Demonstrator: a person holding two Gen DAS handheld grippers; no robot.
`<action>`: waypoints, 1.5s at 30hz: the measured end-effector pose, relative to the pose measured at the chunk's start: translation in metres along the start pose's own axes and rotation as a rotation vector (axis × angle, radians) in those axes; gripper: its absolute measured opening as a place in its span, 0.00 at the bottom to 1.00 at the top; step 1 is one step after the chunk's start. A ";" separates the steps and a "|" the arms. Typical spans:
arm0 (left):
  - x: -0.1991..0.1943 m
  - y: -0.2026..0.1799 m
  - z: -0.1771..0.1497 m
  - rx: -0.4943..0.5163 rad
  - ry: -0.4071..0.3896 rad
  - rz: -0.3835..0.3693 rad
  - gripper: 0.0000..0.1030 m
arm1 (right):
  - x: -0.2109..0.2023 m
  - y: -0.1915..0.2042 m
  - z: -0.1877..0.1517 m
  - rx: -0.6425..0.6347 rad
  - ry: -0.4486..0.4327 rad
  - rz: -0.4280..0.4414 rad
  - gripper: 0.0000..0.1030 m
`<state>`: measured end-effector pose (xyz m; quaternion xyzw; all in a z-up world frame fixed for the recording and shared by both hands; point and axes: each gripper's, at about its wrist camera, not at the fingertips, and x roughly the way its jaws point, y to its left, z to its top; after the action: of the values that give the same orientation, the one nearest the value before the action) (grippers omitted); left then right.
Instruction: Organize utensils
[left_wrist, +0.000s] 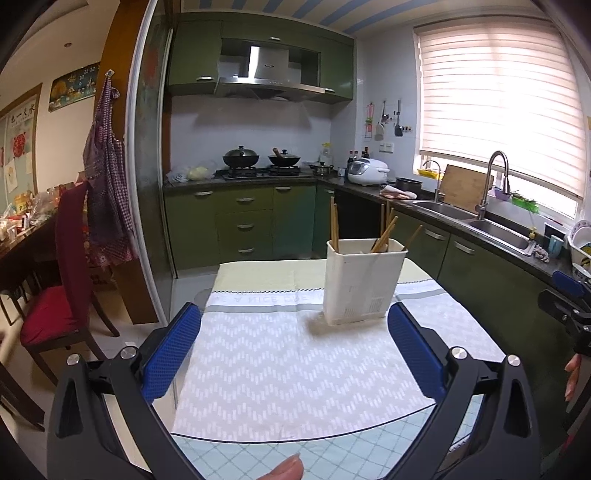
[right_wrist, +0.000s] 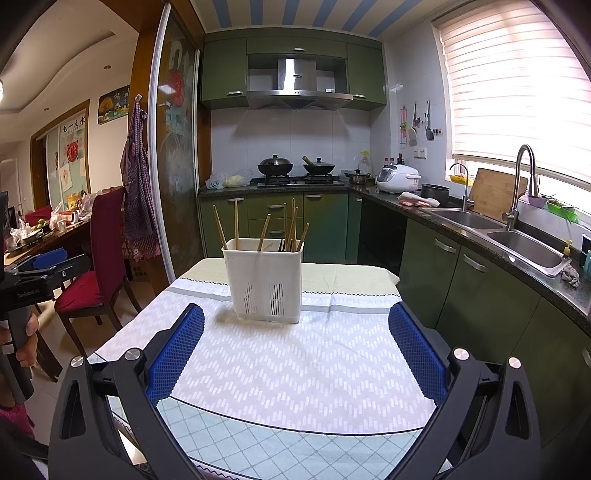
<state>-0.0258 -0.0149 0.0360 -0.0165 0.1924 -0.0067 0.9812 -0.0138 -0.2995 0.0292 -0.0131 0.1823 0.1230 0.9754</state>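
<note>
A white plastic utensil holder (right_wrist: 264, 280), rectangular with slotted vents, is stood upright on the bench's chevron-woven cloth (right_wrist: 295, 365), and wooden chopsticks (right_wrist: 291, 229) are held inside it. Both the left gripper (left_wrist: 293, 325) and the right gripper (right_wrist: 295, 325) are held with jaws wide apart, nothing between them.

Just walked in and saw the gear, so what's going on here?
A person holds two tongs over a cloth-covered table. The left tongs and right tongs are both open and empty. Ahead stands a white utensil holder with wooden chopsticks upright inside. Nothing is being gripped yet.
</note>
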 end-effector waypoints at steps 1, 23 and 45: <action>0.000 0.000 0.000 0.002 0.000 0.001 0.94 | 0.000 0.000 0.000 -0.001 0.000 -0.001 0.96; -0.001 -0.002 0.001 0.009 0.005 -0.019 0.94 | 0.002 0.001 -0.003 0.001 0.003 0.001 0.96; 0.014 -0.007 -0.002 0.027 0.042 -0.039 0.94 | 0.008 0.003 -0.011 0.002 0.015 0.000 0.96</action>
<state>-0.0136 -0.0220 0.0290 -0.0069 0.2126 -0.0288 0.9767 -0.0107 -0.2959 0.0159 -0.0129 0.1897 0.1227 0.9741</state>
